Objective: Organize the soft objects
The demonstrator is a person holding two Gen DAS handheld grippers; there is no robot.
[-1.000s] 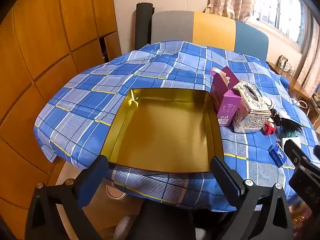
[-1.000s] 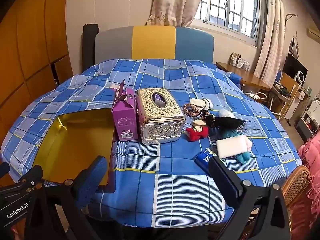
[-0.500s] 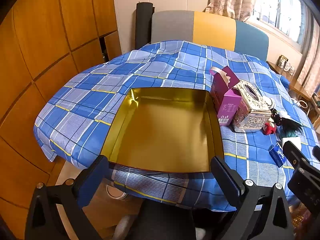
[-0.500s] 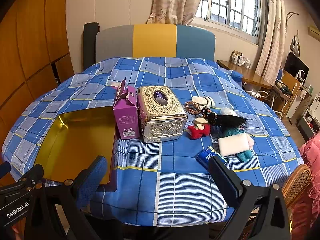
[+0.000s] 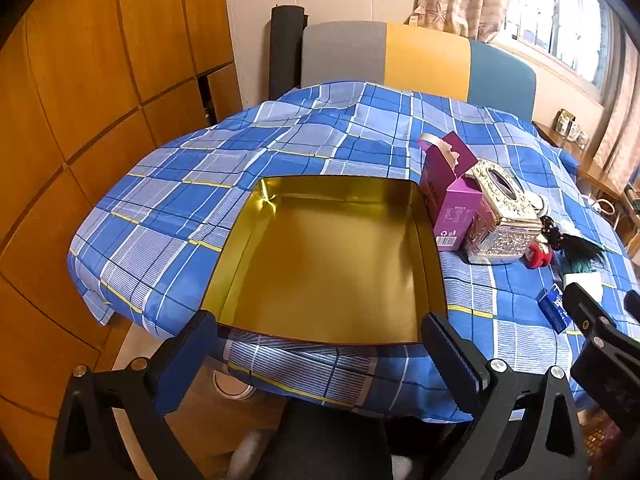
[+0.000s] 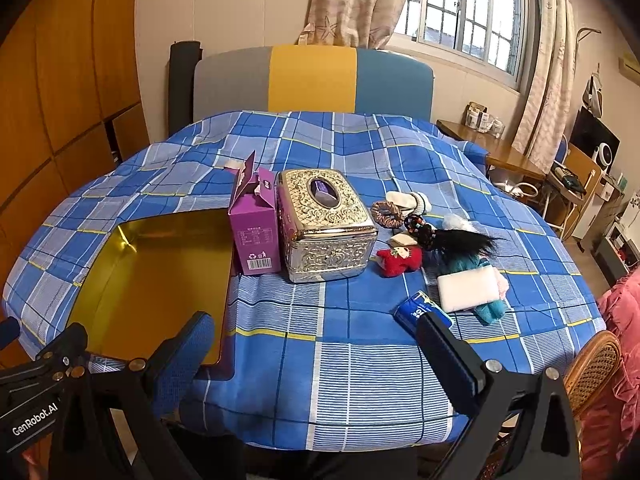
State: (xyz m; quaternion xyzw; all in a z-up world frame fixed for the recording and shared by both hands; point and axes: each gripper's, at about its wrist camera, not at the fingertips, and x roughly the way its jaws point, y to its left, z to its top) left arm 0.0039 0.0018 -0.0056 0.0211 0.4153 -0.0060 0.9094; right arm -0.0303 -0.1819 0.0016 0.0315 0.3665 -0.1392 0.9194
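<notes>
A gold tray (image 5: 332,264) lies empty on the blue plaid tablecloth (image 6: 320,152), at the left in the right wrist view (image 6: 148,280). Soft things lie in a loose pile on the right: a red plush toy (image 6: 400,261), a black hair tuft (image 6: 460,238), a white pad (image 6: 468,289) on teal cloth, a scrunchie (image 6: 387,214), white socks (image 6: 408,200) and a blue tissue pack (image 6: 418,312). My left gripper (image 5: 320,340) is open and empty at the tray's near edge. My right gripper (image 6: 316,344) is open and empty at the table's near edge.
A purple carton (image 6: 256,232) and an ornate silver tissue box (image 6: 326,224) stand between tray and pile. A grey, yellow and blue chair back (image 6: 312,80) is behind the table. Wooden panels (image 5: 80,80) are on the left, a wicker chair (image 6: 592,364) at right.
Both grippers have drifted slightly; the right wrist view has shifted a little. Both stay open and empty, and nothing on the table has moved.
</notes>
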